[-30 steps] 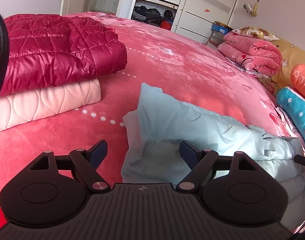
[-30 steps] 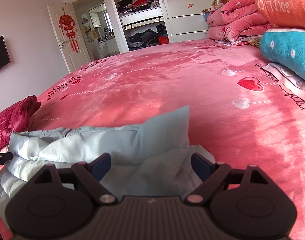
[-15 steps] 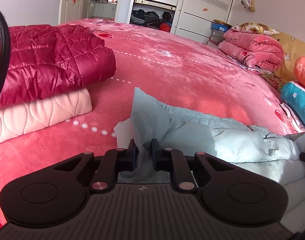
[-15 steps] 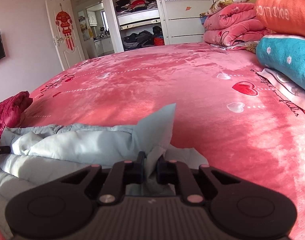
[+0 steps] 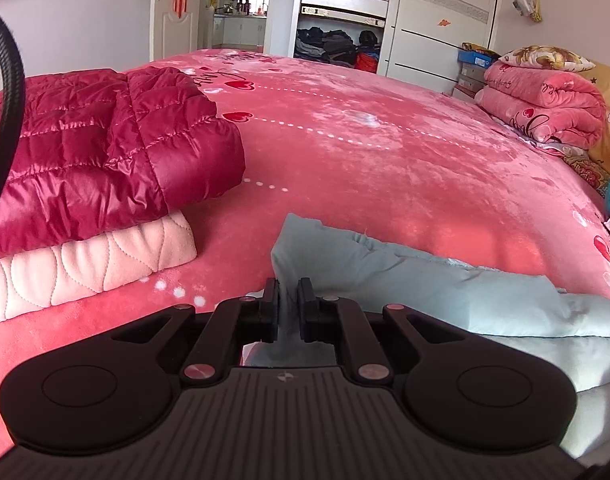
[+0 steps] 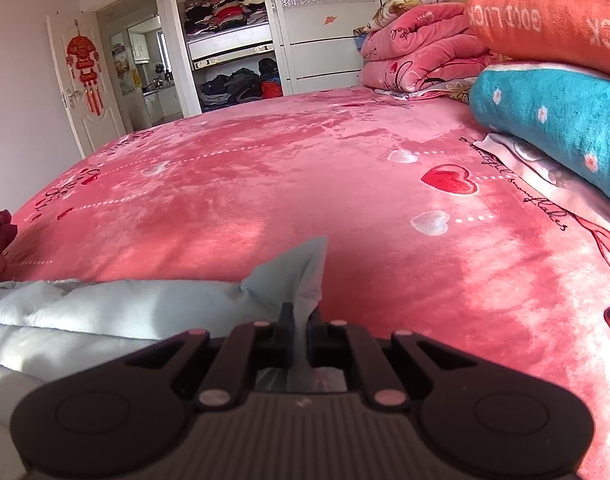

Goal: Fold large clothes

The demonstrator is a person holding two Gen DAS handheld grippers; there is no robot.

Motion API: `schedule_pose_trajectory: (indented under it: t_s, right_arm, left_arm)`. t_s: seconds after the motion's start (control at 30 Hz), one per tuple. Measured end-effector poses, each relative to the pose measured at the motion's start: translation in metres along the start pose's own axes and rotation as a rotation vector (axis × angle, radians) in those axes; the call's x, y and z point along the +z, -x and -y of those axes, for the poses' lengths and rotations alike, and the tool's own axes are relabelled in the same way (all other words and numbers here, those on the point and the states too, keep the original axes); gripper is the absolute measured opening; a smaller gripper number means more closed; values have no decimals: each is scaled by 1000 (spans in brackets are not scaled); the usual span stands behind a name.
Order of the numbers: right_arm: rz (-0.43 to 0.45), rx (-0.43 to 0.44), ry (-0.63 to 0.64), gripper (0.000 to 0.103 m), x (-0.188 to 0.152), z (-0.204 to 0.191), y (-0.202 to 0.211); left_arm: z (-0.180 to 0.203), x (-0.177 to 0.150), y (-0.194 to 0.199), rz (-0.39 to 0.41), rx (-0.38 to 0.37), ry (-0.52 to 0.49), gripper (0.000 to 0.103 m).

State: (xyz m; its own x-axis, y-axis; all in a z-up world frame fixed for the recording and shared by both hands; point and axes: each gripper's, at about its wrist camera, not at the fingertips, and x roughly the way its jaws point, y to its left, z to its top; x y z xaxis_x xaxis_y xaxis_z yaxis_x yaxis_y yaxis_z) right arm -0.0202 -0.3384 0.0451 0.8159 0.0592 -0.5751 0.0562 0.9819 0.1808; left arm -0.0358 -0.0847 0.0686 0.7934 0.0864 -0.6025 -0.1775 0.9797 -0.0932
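Note:
A pale blue padded garment [image 5: 425, 284] lies crumpled across the near part of the pink bed cover [image 5: 385, 152]. My left gripper [image 5: 288, 292] has its jaws closing on the garment's left corner, with the cloth pinched between the pads and a flap standing up behind them. In the right wrist view the same garment [image 6: 145, 304] stretches off to the left. My right gripper [image 6: 301, 316] has its jaws closing tight on the garment's right corner, whose tip sticks up above the fingers. The cloth below both grippers is hidden by their bodies.
A folded dark red quilted jacket [image 5: 97, 152] lies on a pale pink quilted piece [image 5: 85, 268] at the left. Folded pink blankets [image 5: 545, 108], an orange pillow [image 6: 545, 12] and a teal pillow [image 6: 553, 116] line the right side. An open wardrobe [image 5: 345, 12] stands beyond the bed.
Both grippers went from wide open to closed on the garment's corners. Both views have moved forward and tilted up, and the pinched corners now stand up between the fingers.

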Motion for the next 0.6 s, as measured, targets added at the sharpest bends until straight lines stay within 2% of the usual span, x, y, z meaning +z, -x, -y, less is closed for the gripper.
schedule_pose_trajectory:
  t_s: [0.17, 0.27, 0.4, 0.43, 0.5, 0.6]
  right_arm:
    - [-31, -22, -37, 3, -9, 7, -13]
    - [-27, -32, -55, 4, -11, 8, -9]
    - [11, -54, -78, 11, -8, 9, 7]
    - [22, -61, -94, 14, -7, 10, 11]
    - [51, -66, -120, 35, -5, 9, 21]
    - [110, -47, -129, 44, -5, 0, 39]
  left_arm:
    - [7, 0, -10, 5, 12, -20, 11]
    - [7, 0, -2, 6, -4, 0, 17]
    - [9, 0, 21, 41, -21, -24, 27]
    - [10, 0, 27, 48, -28, -28, 31]
    - [16, -1, 40, 69, -53, -40, 34]
    - [33, -3, 53, 92, -120, -78, 36]
